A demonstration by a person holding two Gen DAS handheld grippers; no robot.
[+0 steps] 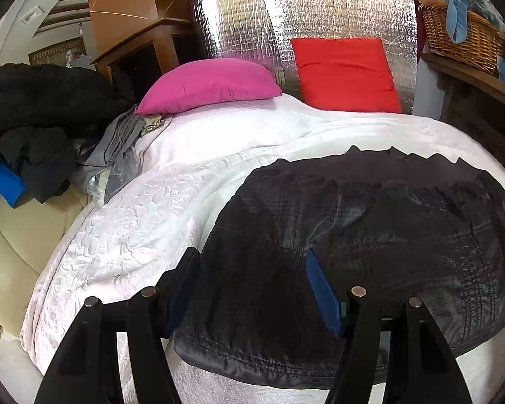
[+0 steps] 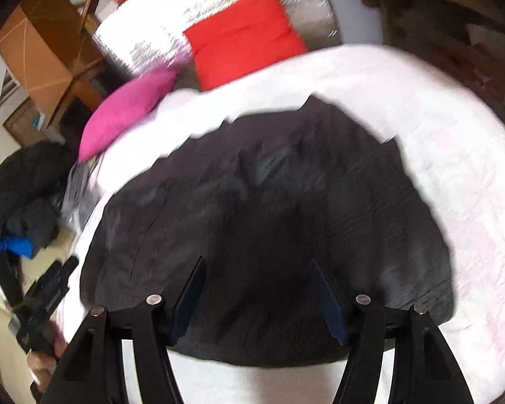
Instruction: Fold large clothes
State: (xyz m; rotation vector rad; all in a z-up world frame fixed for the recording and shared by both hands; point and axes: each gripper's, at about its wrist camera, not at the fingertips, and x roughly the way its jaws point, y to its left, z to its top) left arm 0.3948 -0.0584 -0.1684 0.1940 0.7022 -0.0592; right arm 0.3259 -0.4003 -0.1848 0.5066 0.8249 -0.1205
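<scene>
Both claws gaping above dark garment (image 1: 370, 222)

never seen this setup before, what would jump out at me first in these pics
The dark garment spread flat over the white bedspread dominates both views, right ahead of each gripper's open jaws. Behind it, a pink pillow and a red pillow glow against a silver foil panel at the head of the bed. To the left sits a heap of dark clothes.
</scene>
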